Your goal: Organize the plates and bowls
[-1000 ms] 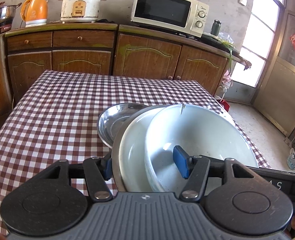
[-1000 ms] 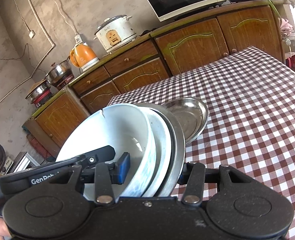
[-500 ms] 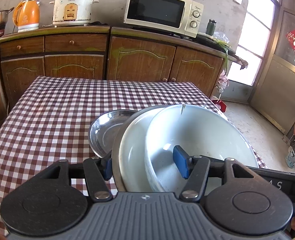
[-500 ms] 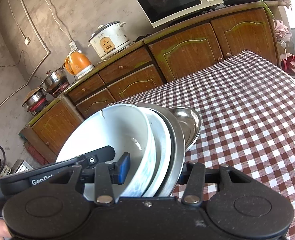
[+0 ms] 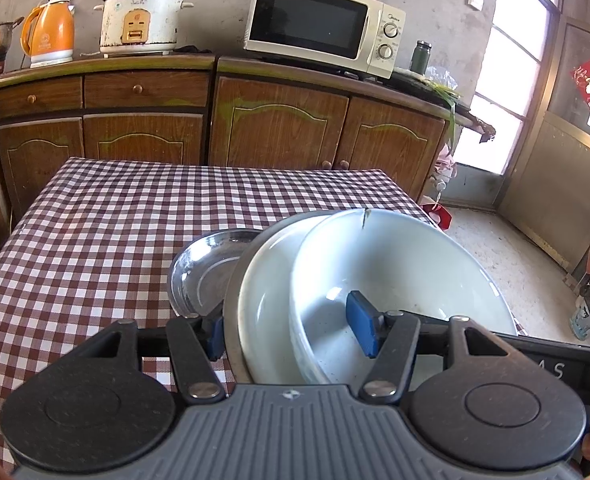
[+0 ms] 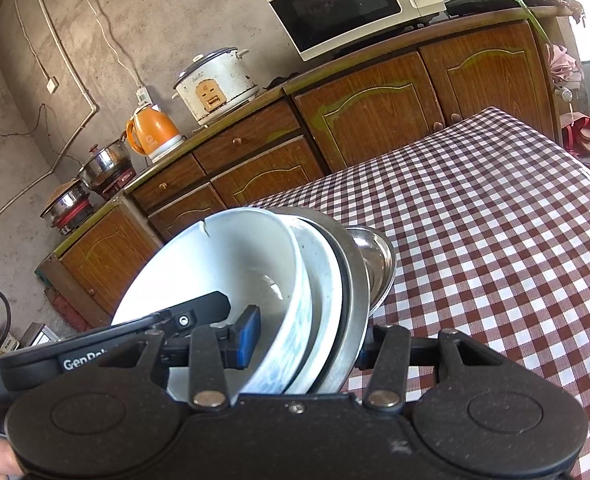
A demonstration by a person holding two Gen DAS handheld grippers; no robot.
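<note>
- Two tongs clamp one tilted stack of dishes above the checked surface (image 5: 95,224).
- Left tongs (image 5: 291,330): outer pad mostly hidden behind the metal plate (image 5: 235,280), inner pad inside the white bowl (image 5: 395,264).
- Steel dish (image 5: 203,276) behind, half covered; its footing is unclear.
- Right tongs (image 6: 307,340) grip the same stack; far pad hidden.

Left gripper (image 5: 291,330): grey ribbed housing, small screw at its top edge, two black round discs beside housing, black linkage arms with silver rivets, blue pads on fingers (image 5: 362,328). Right gripper (image 6: 303,338): all-black speckled housing, same discs, rivets, blue pad; one screw centre top. White "GenRo…" lettering on black bar left of right gripper housing, letters cut off. Fingertip edges at frame corners.
</note>
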